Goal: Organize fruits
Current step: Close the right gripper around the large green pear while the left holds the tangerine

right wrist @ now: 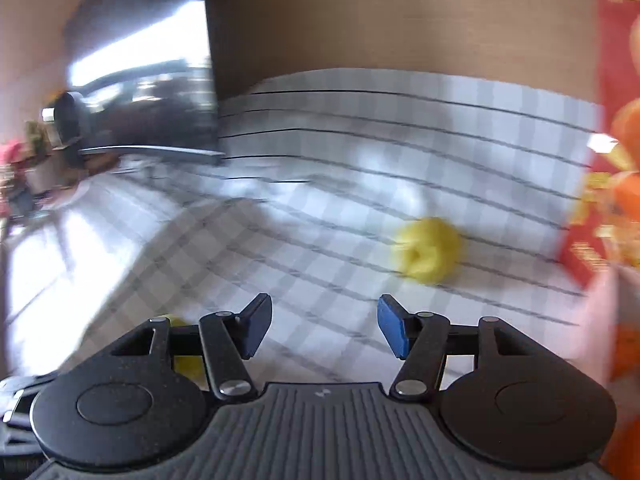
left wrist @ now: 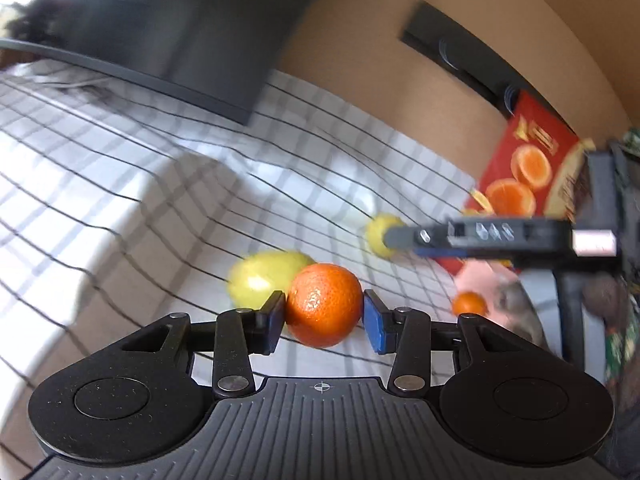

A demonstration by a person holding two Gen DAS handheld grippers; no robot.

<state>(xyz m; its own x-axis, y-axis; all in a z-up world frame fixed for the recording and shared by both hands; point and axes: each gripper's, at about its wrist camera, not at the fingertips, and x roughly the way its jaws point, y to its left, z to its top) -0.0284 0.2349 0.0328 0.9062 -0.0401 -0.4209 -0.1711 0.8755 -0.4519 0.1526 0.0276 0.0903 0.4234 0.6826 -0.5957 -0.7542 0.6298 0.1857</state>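
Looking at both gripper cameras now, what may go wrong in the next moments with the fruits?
1. The left gripper holds the orange with only the pad tips at its widest part; it may slip out.
2. The lemon lies right behind the orange, so lowering it here may knock the lemon rolling.
3. The right gripper is open and empty; the yellow fruit lies off to its right, so a straight approach may miss.

A white cloth [left wrist: 132, 184] with a dark grid covers the bench, sunlit at nine o'clock, a tan wall [left wrist: 360, 40] rising behind at twelve o'clock and a dark screen [left wrist: 180, 28] at eleven.
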